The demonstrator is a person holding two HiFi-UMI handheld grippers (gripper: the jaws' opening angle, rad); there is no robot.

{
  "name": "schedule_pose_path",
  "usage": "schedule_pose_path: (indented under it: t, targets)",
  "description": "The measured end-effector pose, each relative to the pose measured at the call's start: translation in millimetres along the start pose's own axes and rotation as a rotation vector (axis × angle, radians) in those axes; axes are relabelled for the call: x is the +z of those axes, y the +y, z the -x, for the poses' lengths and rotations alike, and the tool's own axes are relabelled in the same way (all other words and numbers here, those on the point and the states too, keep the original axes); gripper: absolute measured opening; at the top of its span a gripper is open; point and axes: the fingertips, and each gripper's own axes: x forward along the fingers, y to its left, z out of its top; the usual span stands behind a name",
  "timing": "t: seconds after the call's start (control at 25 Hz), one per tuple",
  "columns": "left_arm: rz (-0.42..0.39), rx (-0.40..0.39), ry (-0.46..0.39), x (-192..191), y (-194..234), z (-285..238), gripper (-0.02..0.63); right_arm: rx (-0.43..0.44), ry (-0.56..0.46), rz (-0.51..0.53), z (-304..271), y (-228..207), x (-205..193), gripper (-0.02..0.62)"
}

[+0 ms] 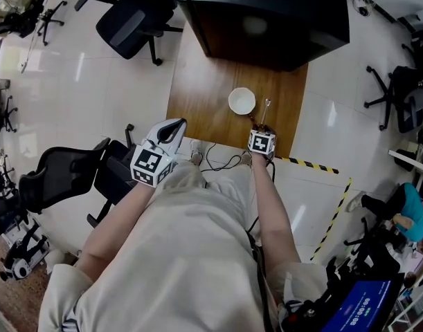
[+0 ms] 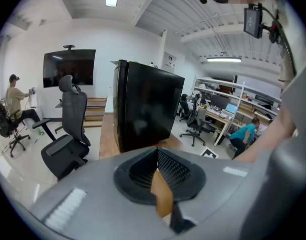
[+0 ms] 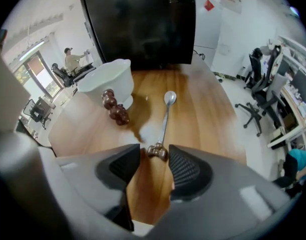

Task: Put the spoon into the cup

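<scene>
A white cup (image 1: 241, 101) stands on the wooden table (image 1: 204, 95), with a metal spoon (image 1: 266, 108) lying just right of it. In the right gripper view the spoon (image 3: 166, 115) lies flat, bowl away from me, and its brown handle end sits between the jaws of my right gripper (image 3: 154, 156). That gripper stands open, pointing steeply down over the table's near edge (image 1: 262, 127). The cup (image 3: 110, 82) is to the upper left, and a brown knobby piece (image 3: 115, 109) lies by its foot. My left gripper (image 1: 174, 126) hangs off the table's left near corner, jaws together and empty (image 2: 160, 174).
A tall black cabinet (image 1: 266, 19) stands at the table's far end. Black office chairs (image 1: 131, 19) (image 1: 59, 171) stand on the white floor to the left. Cables (image 1: 221, 159) lie below the table's near edge, and yellow-black tape (image 1: 308, 163) marks the floor at the right.
</scene>
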Motion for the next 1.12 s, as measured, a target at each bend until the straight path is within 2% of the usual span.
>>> schedule_pose_path:
  t: [0.24, 0.28, 0.44, 0.76, 0.92, 1.12]
  targets:
    - [0.000, 0.003, -0.014, 2, 13, -1, 0.005, -0.055, 0.032, -0.029, 1, -6, -6, 0.158]
    - [0.001, 0.001, -0.016, 2, 14, -2, 0.005, -0.054, 0.035, -0.022, 2, -5, -6, 0.133]
    - [0.009, -0.005, -0.018, 2, 15, -5, 0.005, -0.011, 0.005, -0.011, 1, -1, 1, 0.127]
    - [0.033, -0.032, -0.047, 10, 0, -5, 0.005, 0.024, -0.011, 0.014, 33, -12, 7, 0.126]
    - [0.042, -0.054, -0.064, 13, -11, -8, 0.005, 0.060, -0.034, 0.023, 64, -19, 16, 0.126]
    - [0.049, -0.078, -0.091, 22, -14, -9, 0.005, 0.138, -0.093, 0.082, 110, -7, 43, 0.126]
